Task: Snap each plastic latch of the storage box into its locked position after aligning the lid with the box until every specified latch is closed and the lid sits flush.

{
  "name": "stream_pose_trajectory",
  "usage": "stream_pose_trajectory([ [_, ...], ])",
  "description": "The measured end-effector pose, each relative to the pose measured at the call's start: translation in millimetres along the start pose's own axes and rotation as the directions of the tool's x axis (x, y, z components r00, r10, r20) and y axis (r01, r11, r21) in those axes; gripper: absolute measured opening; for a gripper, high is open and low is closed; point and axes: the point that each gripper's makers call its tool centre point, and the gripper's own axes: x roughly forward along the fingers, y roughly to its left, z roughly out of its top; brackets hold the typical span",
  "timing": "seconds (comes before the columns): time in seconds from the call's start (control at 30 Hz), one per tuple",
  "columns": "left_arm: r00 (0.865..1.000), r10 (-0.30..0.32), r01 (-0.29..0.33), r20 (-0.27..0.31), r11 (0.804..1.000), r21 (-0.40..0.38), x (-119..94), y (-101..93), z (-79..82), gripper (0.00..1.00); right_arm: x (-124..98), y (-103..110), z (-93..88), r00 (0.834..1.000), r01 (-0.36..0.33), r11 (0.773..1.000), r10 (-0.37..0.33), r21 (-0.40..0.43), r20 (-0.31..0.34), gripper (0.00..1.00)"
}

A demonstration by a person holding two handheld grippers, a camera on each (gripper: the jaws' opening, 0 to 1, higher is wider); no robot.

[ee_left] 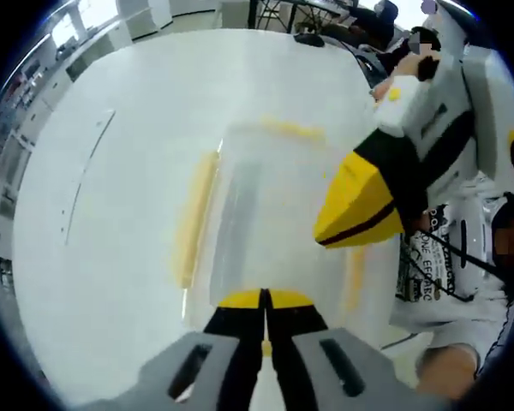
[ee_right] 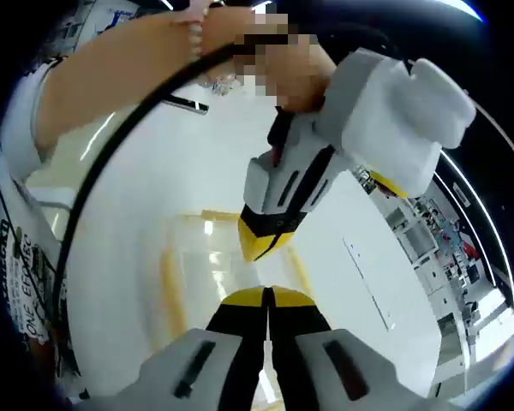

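Ahead of the left gripper (ee_left: 264, 301), on the smooth white tabletop (ee_left: 128, 171), lies the clear plastic storage box with yellow latches (ee_left: 274, 205), its translucent lid (ee_left: 278, 184) blurred and glossy. A long yellow latch strip (ee_left: 194, 218) runs along the box's side to the left of the fingers, and a fainter yellow strip (ee_left: 291, 129) marks its far end. The left gripper's black fingers with rounded yellow tips are pressed together, nothing visible between them, right at the near edge of the box. From the right of that view the right gripper (ee_left: 338, 229) reaches in, a white body with a black-and-yellow wedge-shaped tip hanging over the lid.

From the right gripper view, the right gripper's (ee_right: 265, 300) own fingers are likewise clenched with no gap, poised over the box (ee_right: 214, 257), whose yellow edges frame the shiny lid. Just beyond them the left gripper (ee_right: 261, 244) points down at the lid; whether it touches cannot be told. A black cable (ee_right: 111, 154) curves past the person's white printed shirt (ee_right: 21, 282).
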Motion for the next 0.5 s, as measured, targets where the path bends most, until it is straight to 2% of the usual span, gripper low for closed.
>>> stream_pose_trajectory([
  [0.07, 1.000, 0.004, -0.004, -0.014, 1.000, 0.004, 1.0, 0.4, 0.6, 0.00, -8.5, 6.1, 3.9, 0.998, 0.016, 0.999, -0.018, 0.032, 0.068, 0.00],
  [0.17, 1.000, 0.010, -0.009, -0.029, 1.000, 0.015, 2.6, -1.0, 0.4, 0.00, -14.4, 15.3, 2.7, 0.993, 0.033, 0.997, -0.041, 0.068, 0.109, 0.00],
  [0.27, 0.999, 0.013, -0.012, -0.033, 1.000, 0.020, 2.8, -0.9, 0.3, 0.00, -16.1, 20.8, 2.4, 0.990, 0.051, 0.994, -0.063, 0.096, 0.125, 0.00],
  [0.33, 0.999, 0.016, -0.016, -0.032, 1.000, 0.004, 2.8, 0.4, 0.0, 0.00, -19.3, 26.3, -1.5, 0.980, 0.115, 0.985, -0.133, 0.126, 0.148, 0.00],
  [0.4, 0.999, 0.013, -0.013, -0.030, 1.000, -0.011, 2.7, 1.7, 0.0, 0.00, -18.5, 35.1, -6.1, 0.976, 0.129, 0.982, -0.150, 0.135, 0.159, 0.00],
  [0.47, 0.999, 0.009, -0.011, -0.032, 0.999, -0.035, 2.9, 2.8, 0.0, 0.00, -17.8, 38.4, -10.1, 0.963, 0.182, 0.972, -0.207, 0.150, 0.171, 0.00],
  [0.5, 0.999, 0.010, -0.011, -0.035, 0.999, -0.041, 2.6, 4.1, 0.4, 0.00, -16.8, 41.7, -12.2, 0.962, 0.187, 0.971, -0.211, 0.150, 0.171, 0.00],
])
